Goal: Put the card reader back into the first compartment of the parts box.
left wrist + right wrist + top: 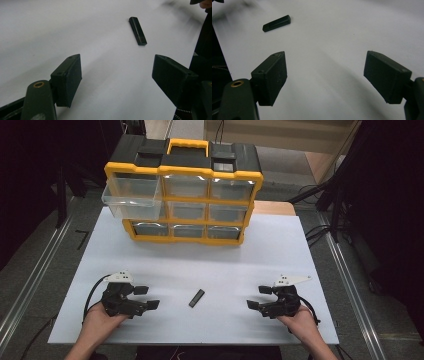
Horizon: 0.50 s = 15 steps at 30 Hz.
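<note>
On the white table (pixel 165 265), well in front of the yellow drawer organizer (pixel 184 200), a small black stick (pixel 196 298) lies flat, and everything here is best placed from it. The left tool (pixel 147 297) rests to the stick's left and the right tool (pixel 260 297) to its right, both on the near part of the table, each held in a hand. Both tools stand with jaws wide apart and hold nothing. The stick looks slightly nearer the left tool, though the gap is close to even. Its long axis runs diagonally, the far end tipped a little to the right, so it lies roughly crosswise to either tool's reach. From the left gripper view the stick (pixel 137 30) lies ahead and right of the jaws; from the right gripper view it (pixel 276 23) lies ahead and to the left. It is a slim, dark, matte bar with squared ends, much like a flash drive. Beyond the stick, the organizer's top-left clear drawer (pixel 131 200) stands pulled out.
</note>
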Available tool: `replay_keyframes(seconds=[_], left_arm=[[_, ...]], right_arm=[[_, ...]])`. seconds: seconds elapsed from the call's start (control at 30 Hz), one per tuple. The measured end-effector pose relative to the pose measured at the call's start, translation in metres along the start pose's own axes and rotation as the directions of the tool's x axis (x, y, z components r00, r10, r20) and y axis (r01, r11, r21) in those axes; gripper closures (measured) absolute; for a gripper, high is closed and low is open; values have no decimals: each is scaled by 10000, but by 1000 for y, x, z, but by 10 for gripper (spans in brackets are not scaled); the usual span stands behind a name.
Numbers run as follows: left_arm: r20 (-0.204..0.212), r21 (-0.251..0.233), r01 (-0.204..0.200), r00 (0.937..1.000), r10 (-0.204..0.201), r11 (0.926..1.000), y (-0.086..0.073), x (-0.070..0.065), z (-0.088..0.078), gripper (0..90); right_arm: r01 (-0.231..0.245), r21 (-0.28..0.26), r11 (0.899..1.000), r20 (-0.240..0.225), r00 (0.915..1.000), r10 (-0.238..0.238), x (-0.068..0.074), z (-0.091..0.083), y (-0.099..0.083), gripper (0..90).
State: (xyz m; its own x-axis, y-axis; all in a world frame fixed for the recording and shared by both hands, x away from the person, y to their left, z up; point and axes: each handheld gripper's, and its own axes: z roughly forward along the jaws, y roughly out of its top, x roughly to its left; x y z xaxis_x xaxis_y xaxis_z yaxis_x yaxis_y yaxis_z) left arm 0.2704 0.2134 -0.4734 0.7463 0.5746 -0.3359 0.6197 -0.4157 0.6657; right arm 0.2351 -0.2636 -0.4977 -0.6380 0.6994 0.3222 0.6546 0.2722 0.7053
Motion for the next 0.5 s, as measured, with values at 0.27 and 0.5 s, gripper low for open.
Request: replay_keyframes(seconds=[0.27, 0.5], left_arm=[[-7, -3, -513, 9987, 513, 9987, 13, -11, 7, 253], [334, -38, -804, 9962, 805, 9968, 29, -17, 17, 252]], right_arm=[[39, 86, 10000, -47, 10000, -39, 1, 1, 0, 167], [67, 88, 9999, -74, 10000, -66, 2, 1, 0, 167]])
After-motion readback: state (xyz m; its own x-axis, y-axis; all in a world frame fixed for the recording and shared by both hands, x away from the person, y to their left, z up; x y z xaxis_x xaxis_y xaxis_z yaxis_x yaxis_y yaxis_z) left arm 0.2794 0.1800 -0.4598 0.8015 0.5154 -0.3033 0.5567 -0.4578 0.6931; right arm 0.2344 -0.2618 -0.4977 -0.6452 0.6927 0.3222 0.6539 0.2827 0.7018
